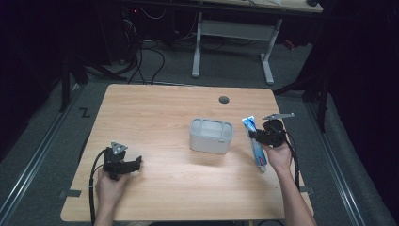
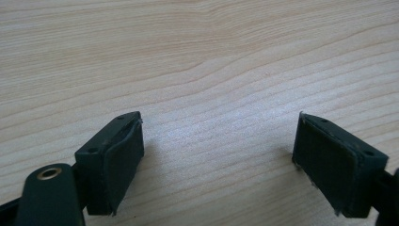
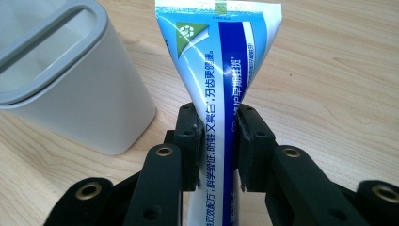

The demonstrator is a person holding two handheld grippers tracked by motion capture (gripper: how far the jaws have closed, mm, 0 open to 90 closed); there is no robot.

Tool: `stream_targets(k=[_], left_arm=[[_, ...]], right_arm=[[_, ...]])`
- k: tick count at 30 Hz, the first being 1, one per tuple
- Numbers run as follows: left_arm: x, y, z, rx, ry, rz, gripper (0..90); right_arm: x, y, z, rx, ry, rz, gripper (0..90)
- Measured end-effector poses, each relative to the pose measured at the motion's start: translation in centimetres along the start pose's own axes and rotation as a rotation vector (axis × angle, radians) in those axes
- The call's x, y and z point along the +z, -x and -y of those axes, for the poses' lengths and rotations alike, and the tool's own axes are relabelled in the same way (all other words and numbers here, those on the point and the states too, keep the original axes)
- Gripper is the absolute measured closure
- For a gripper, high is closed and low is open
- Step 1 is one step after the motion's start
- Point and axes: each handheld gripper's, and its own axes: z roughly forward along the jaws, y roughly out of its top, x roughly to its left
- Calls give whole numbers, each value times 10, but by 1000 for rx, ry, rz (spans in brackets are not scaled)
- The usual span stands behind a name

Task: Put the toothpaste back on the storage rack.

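Note:
A blue and white toothpaste tube [image 1: 255,141] lies at the right of the wooden table [image 1: 155,117], its flat crimped end pointing away from the person. My right gripper [image 1: 256,135] is shut on the tube [image 3: 217,89], with both pads squeezing its middle. A grey rectangular cup holder [image 1: 211,135] with an open top stands at the table's centre, just left of the tube; in the right gripper view the holder [image 3: 70,80] is at the left. My left gripper [image 1: 136,163] rests low at the front left, open, with bare wood between its pads [image 2: 124,155].
A round cable hole [image 1: 224,100] sits near the table's far edge. Beyond the table stand a white-legged desk [image 1: 233,33] and loose cables on the floor. A person's hands and forearms enter from the bottom edge.

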Motion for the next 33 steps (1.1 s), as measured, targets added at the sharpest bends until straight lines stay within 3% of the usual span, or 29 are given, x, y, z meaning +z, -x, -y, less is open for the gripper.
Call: stream_targets(k=[15, 33], left_arm=[[0, 0, 0, 0, 0, 0, 172], [0, 0, 0, 0, 0, 0, 171]], right_arm=[[-11, -7, -3, -15, 43, -58, 735], [-28, -14, -8, -50, 121, -74, 750]])
